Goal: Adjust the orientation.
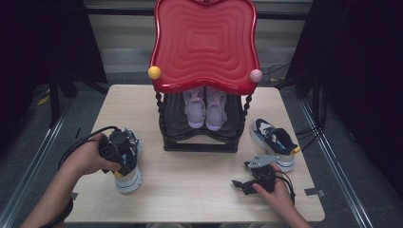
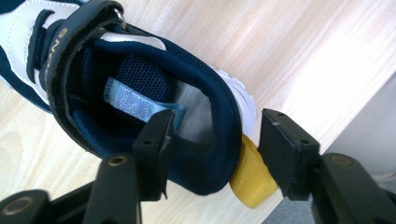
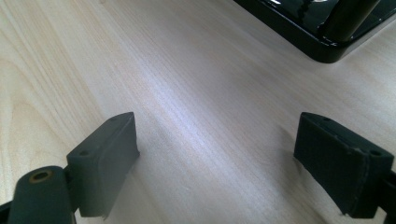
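A navy and white sneaker [image 1: 130,176] stands on the wooden table [image 1: 190,190] at the front left. My left gripper [image 1: 124,164] reaches down over its heel. In the left gripper view one jaw sits inside the sneaker [image 2: 140,84] and the other outside the heel, beside the yellow pull loop [image 2: 250,177]. The left gripper [image 2: 215,144] is open, with a gap between the outer pad and the heel. The matching sneaker [image 1: 274,142] lies at the right. My right gripper [image 1: 241,175] rests low over bare table, and in its own view the right gripper [image 3: 215,158] is open and holds nothing.
A shoe rack with a red wavy top [image 1: 204,42] and a black lower shelf [image 1: 199,142] stands mid-table; a pair of pink shoes [image 1: 205,109] sits on the shelf. The rack's black base [image 3: 303,32] shows ahead of the right gripper. Cables trail off both table sides.
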`<state>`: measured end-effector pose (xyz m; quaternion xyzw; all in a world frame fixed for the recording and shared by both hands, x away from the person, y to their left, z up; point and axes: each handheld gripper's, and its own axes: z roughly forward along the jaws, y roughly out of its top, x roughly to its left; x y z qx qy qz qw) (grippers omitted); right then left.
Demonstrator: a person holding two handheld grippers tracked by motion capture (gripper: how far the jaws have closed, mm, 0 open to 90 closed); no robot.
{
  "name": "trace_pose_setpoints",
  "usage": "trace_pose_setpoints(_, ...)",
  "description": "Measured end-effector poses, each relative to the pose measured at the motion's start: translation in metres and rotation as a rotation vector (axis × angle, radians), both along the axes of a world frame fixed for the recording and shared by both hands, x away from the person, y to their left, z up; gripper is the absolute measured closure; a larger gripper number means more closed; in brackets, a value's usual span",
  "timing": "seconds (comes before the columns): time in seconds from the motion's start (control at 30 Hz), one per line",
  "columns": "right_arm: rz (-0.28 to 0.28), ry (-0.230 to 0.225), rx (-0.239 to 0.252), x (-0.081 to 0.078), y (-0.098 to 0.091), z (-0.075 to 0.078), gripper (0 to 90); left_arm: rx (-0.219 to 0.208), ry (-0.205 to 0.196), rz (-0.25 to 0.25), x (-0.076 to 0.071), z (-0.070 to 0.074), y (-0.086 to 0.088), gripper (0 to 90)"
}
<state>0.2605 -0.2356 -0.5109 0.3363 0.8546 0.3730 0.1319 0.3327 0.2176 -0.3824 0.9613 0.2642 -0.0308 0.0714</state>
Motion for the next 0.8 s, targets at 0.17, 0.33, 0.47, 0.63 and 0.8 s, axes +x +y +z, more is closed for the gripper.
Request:
trace_pose_setpoints(0.17,0.000,0.000,0.000,0.000,0.000,0.000,12.6,0.011,0.005,-0.038,-0.004,-0.002,0.001,39.2)
trace_pose_setpoints(0.33,0.000,0.000,0.000,0.000,0.000,0.000,12.6,0.055,0.001,-0.098,-0.007,-0.009,0.000,40.9)
trace_pose_setpoints(0.47,-0.001,0.002,0.000,0.000,0.000,0.000,12.6,0.068,-0.002,-0.115,-0.008,-0.013,-0.002,46.1)
trace_pose_setpoints(0.63,-0.001,0.003,0.000,0.000,0.000,0.000,12.6,0.064,0.006,-0.124,-0.008,-0.010,-0.006,54.2)
trace_pose_setpoints(0.8,-0.001,0.003,0.000,0.000,0.000,0.000,12.6,0.070,0.036,-0.074,-0.006,-0.009,-0.009,68.7)
